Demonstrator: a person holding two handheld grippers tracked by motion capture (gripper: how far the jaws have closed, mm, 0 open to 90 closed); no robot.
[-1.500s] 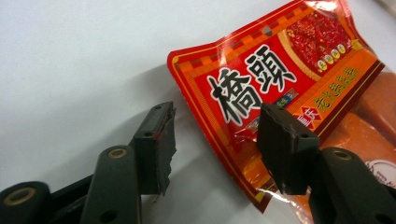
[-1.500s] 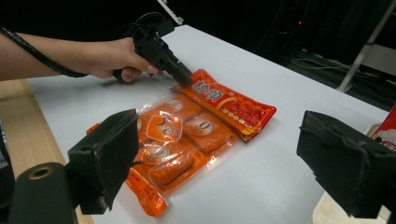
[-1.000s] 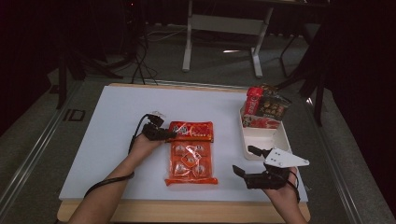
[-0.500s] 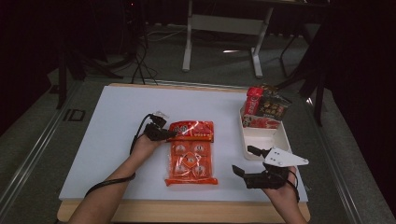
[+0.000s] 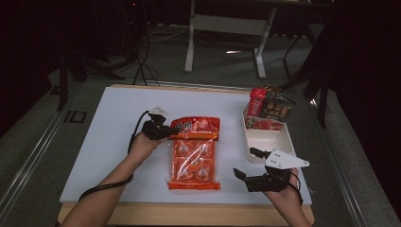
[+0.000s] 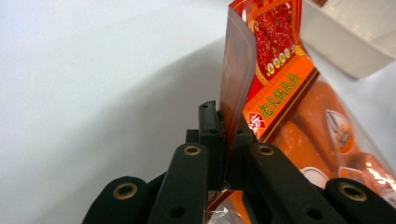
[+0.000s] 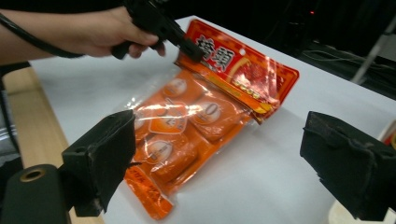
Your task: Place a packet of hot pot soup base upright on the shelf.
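The left gripper view shows the left gripper (image 6: 223, 140) with its jaws clamped on the raised top edge of the bag (image 6: 280, 93), a pinch too small to judge from the high view. The high view shows the tray (image 5: 283, 142) at the worktop's (image 5: 108, 142) right edge, holding red packets (image 5: 267, 111) at its far end. The right gripper (image 5: 247, 163) hovers near the front edge, jaws wide. The orange bag lies mid-worktop, printed with Chinese characters and "0" on inner packs (image 7: 210, 112).

The tray (image 5: 283, 140) holds packets (image 5: 269, 111) whose labels seem too small to read
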